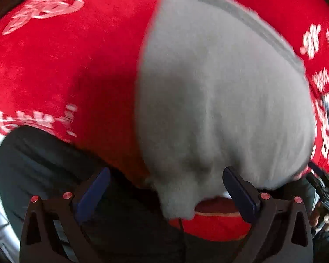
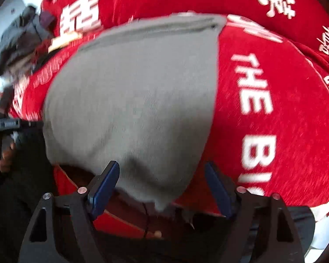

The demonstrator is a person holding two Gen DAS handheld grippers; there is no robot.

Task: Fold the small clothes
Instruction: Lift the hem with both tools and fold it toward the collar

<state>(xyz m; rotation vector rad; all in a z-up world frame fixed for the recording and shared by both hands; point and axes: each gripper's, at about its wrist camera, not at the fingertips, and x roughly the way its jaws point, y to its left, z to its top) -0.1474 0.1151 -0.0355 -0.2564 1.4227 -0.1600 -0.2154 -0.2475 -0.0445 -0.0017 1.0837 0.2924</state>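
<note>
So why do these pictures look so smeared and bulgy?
Left wrist view: the grey garment and red cloth are motion-blurred, edges bowed by the fisheye lens. Right wrist view: white lettering streaks, while the fingers look sharper.

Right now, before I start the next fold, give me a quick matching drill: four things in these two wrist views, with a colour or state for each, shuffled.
Things:
1. garment
2. cloth underneath
3. left hand-held gripper
4. finger pads

Colour or state:
A. dark blue
B. red with white lettering
C. plain grey
D. open, garment corner between the fingers

Pairs: 1-C, 2-B, 3-D, 4-A
</note>
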